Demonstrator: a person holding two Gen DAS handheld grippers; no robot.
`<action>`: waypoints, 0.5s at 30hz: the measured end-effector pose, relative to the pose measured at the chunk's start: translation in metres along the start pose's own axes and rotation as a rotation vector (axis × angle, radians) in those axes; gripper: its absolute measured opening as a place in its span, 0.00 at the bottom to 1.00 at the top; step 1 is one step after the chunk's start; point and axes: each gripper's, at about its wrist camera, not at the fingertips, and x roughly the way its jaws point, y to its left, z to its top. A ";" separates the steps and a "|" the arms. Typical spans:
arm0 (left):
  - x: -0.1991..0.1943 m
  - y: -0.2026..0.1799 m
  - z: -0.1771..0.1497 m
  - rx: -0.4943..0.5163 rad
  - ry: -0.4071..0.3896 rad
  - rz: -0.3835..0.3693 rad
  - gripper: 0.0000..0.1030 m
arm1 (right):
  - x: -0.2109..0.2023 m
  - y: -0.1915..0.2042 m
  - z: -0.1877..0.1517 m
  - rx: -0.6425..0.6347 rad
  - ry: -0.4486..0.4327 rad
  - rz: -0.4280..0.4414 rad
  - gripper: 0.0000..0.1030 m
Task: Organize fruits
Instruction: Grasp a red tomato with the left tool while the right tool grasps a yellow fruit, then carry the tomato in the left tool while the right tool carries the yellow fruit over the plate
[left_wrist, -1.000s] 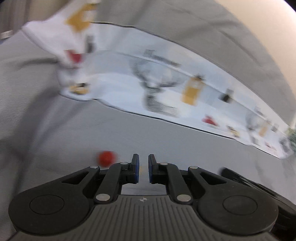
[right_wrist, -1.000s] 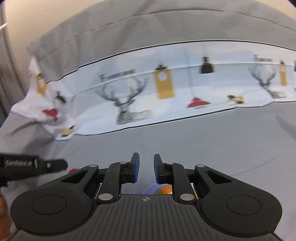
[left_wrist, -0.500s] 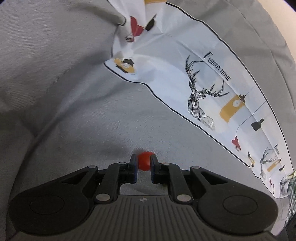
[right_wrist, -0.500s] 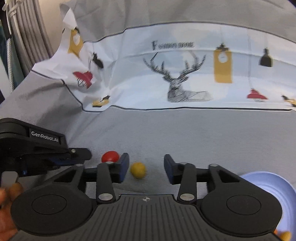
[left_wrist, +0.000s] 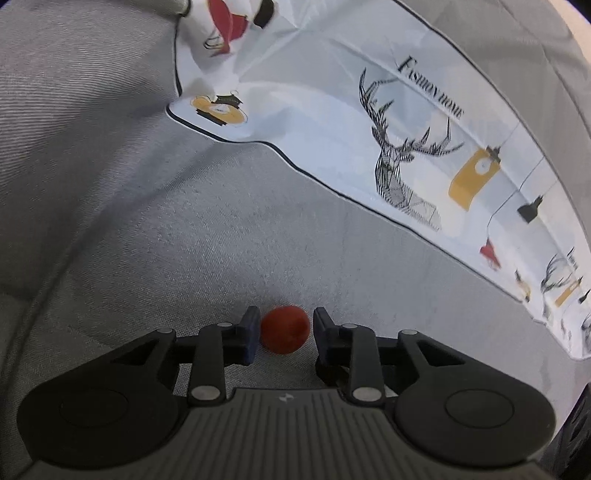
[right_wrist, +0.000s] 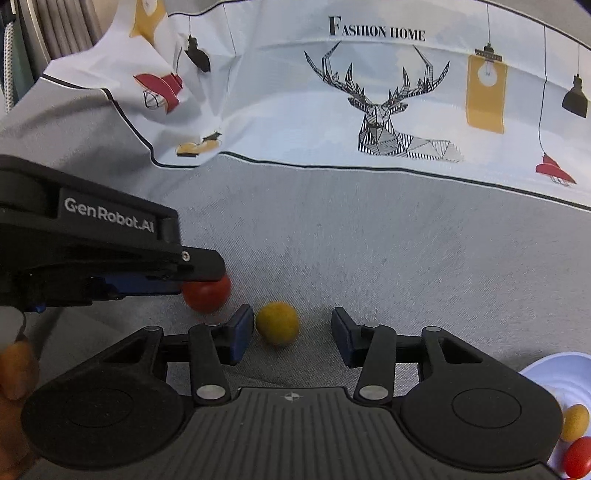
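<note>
I take this for a home: a grey cloth (right_wrist: 369, 240) covers the surface, a printed sheet (right_wrist: 332, 92) reads "FASHION HOME" with deer and lamps, and curtain folds (right_wrist: 55, 29) hang behind.

Our right gripper (right_wrist: 293, 334) and left gripper (left_wrist: 283, 334) match: matte black ribbed bodies, round hubs, silver pivot screws, dark blue pads (right_wrist: 240, 334). The left one's side reads "GenRobot.AI" in white.
</note>
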 end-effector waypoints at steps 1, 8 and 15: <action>0.001 -0.001 -0.001 0.005 0.002 0.004 0.34 | 0.000 0.000 0.000 -0.002 -0.003 -0.004 0.45; 0.007 -0.004 -0.005 0.036 0.018 0.012 0.33 | -0.003 -0.001 -0.003 -0.002 -0.013 -0.013 0.25; -0.004 -0.009 -0.009 0.064 -0.017 0.035 0.31 | -0.025 -0.002 -0.003 -0.003 -0.066 -0.014 0.25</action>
